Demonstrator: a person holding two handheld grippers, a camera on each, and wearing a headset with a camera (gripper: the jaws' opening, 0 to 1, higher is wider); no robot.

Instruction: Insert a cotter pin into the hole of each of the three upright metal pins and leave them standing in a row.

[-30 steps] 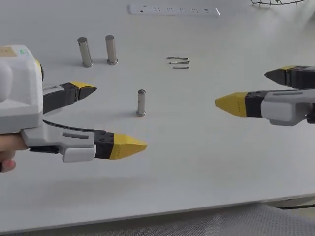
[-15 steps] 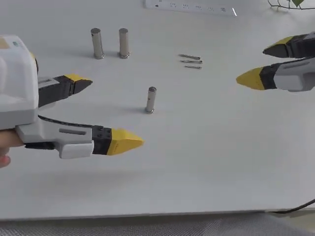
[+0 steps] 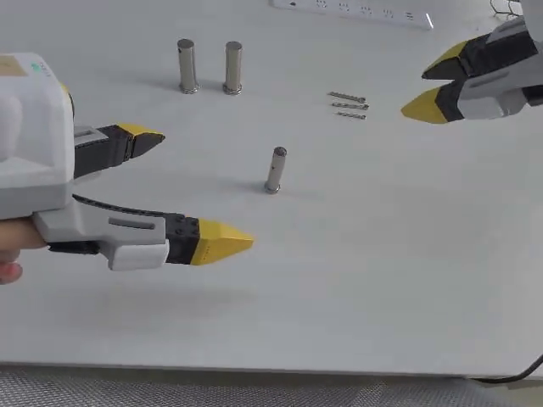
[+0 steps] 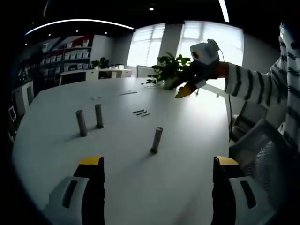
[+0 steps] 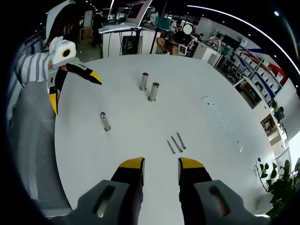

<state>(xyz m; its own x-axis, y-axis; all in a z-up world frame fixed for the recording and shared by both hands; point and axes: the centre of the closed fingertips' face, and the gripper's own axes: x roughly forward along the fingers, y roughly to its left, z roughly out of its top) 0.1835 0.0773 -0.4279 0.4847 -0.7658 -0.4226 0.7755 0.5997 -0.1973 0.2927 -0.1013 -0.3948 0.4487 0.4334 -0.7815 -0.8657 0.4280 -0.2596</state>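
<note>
Left gripper: the left gripper (image 3: 205, 190) has its jaws spread wide with nothing between them. It hovers over the near left of the white table (image 3: 382, 271), apart from every pin.
Right gripper: the right gripper (image 3: 414, 91) has its jaws only a little apart, a narrow gap, and holds nothing. It hangs at the far right, near the cotter pins but not touching them.
Cotter pins: 3 cotter pins (image 3: 348, 105) lie flat side by side on the table, right of the paired metal pins.
Metal pins: all 3 stand upright. The paired metal pins (image 3: 187, 65) stand close together at the far left. The single metal pin (image 3: 276, 170) stands alone, nearer the person, between the 2 grippers.
Cut off: in the head view the right gripper's body runs off the right edge, the left gripper's body off the left edge, and a power strip (image 3: 352, 8) off the top edge.
Hard to make out: I cannot tell where the holes in the metal pins are. The cotter pins are too small to show their shape.
Left gripper view: the right gripper (image 4: 176, 89) shows from the front, held at the end of a striped sleeve (image 4: 253, 84), with a potted plant (image 4: 171, 70) behind it.
Right gripper view: the cotter pins (image 5: 176, 143) lie just ahead of its own jaws. The left gripper (image 5: 75, 93) shows across the table, beyond the single metal pin (image 5: 104, 121).
</note>
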